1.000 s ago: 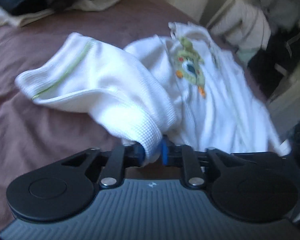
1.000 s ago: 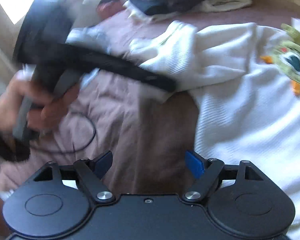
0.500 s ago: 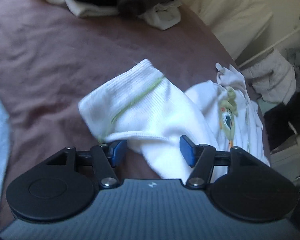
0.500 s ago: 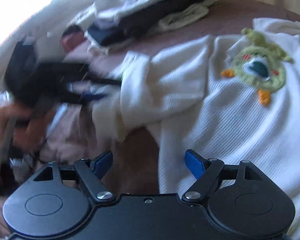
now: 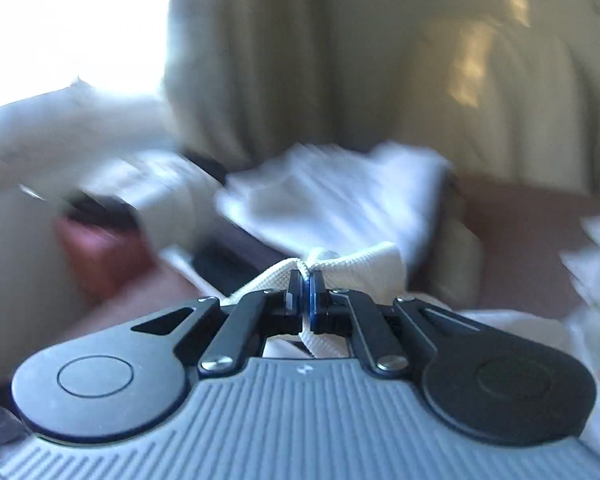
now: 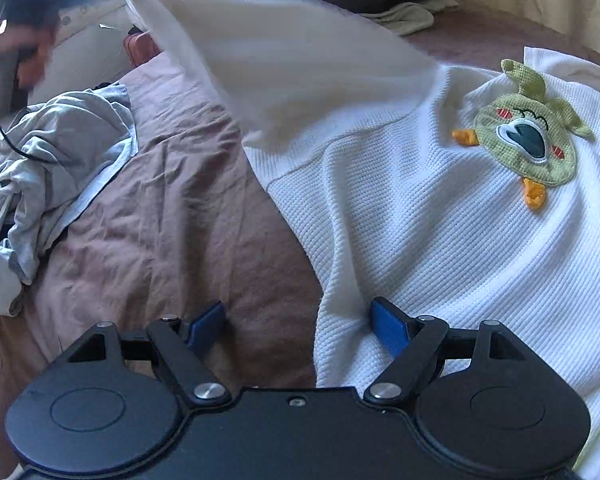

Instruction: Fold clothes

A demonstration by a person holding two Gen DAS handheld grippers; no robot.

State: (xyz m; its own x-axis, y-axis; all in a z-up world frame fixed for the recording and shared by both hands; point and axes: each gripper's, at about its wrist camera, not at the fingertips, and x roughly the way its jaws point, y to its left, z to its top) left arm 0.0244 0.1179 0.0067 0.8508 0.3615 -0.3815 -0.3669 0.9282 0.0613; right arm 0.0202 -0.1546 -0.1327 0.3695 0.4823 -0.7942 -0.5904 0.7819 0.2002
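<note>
- Since the earlier frame, the left gripper [image 5: 302,294] is swinging up from the bed and is now pinching the white sleeve [image 5: 352,266] tight between its pads.
- In the right wrist view that sleeve [image 6: 284,60] is stretching as a long band from the upper left toward the white sweater [image 6: 420,240] at centre right.
- Low in that frame, the right gripper [image 6: 300,326] is hovering wide apart and empty, the sweater's near edge lying between its jaws, closer to the right one.
</note>
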